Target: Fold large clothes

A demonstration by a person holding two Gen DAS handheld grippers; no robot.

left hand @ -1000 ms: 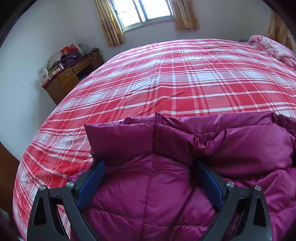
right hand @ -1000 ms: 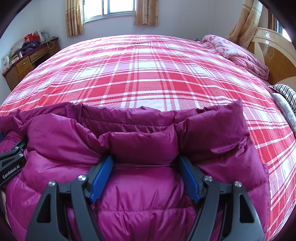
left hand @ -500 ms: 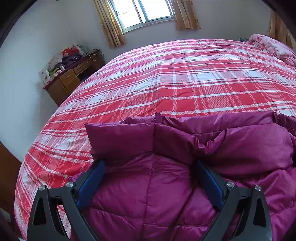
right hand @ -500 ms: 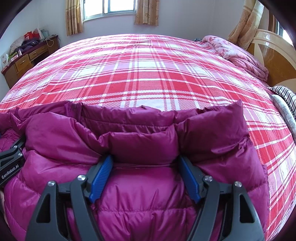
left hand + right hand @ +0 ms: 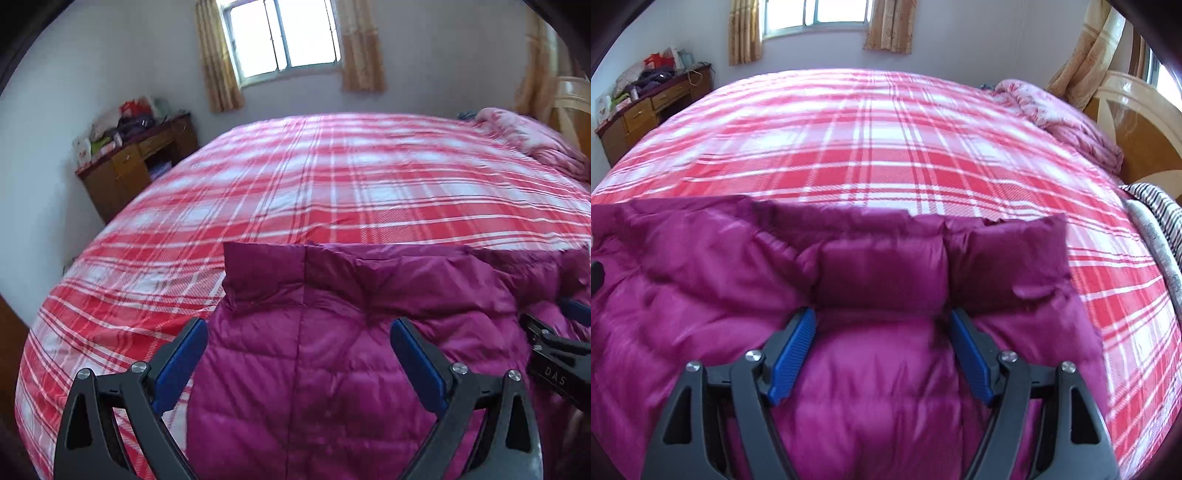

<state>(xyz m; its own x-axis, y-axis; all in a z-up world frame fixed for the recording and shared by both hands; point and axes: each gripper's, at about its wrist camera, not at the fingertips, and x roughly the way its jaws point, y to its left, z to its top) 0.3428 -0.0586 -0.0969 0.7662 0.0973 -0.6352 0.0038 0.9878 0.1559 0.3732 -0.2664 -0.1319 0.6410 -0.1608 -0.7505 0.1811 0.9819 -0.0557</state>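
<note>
the only writing to read is "das" in pale letters on the black body of the right gripper [image 5: 574, 314], which pokes in at the right edge of the left wrist view (the "genrobot.ai" print seen in the right wrist view a second ago has slid out of frame). the magenta down jacket [image 5: 879, 387] lies on the near edge of the bed [image 5: 886, 147], spread over its red and white plaid cover, with its top edge folded back into a puffy band.

the left gripper [image 5: 299, 358] has lifted away since a second ago: its blue pads [image 5: 181, 363] stand wide apart above the jacket, pinching nothing, and the window and wall now fill more of its view. in the right wrist view the right gripper [image 5: 881, 352] has its blue fingers spread, each tip against an end of a padded jacket section that fills the gap, much as before; whether they squeeze it i cannot tell.
</note>
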